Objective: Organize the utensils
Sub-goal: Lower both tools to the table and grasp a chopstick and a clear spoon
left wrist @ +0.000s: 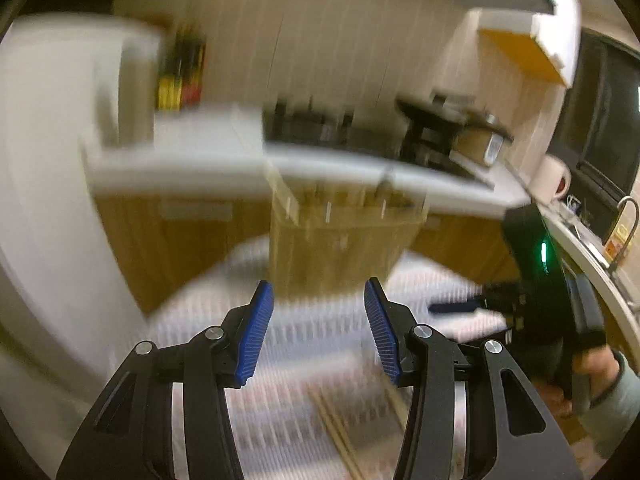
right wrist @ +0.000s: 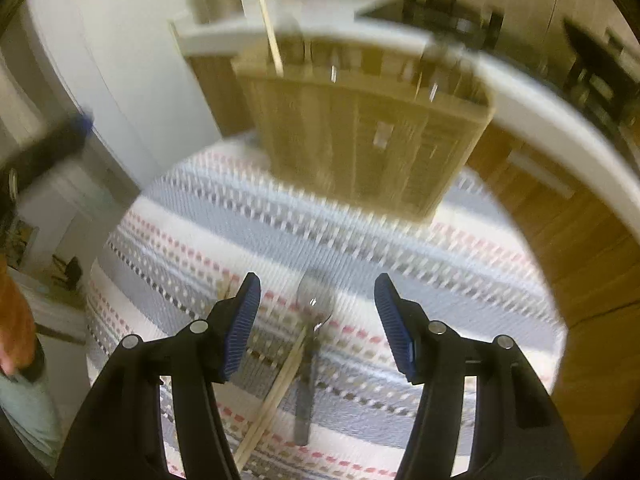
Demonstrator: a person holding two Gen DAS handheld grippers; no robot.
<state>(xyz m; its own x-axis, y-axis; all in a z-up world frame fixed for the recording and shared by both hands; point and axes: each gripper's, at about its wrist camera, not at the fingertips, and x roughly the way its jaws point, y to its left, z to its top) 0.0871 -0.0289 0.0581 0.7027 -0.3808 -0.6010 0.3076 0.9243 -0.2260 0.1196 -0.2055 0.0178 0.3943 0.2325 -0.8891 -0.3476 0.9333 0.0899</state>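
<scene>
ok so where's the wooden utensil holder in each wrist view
Left wrist: the wooden utensil holder stands centre frame, beyond the open left gripper, at the far edge of the striped cloth.
Right wrist: it fills the upper middle, beyond the open right gripper, with one chopstick sticking out of its left end.
Shared landmark: the white countertop edge behind the holder.

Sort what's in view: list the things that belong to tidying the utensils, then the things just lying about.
For the job:
wooden holder
spoon
chopsticks
chopstick in the holder
left gripper, open
right gripper, open

Just lying about:
striped cloth
mug
tap
stove
</scene>
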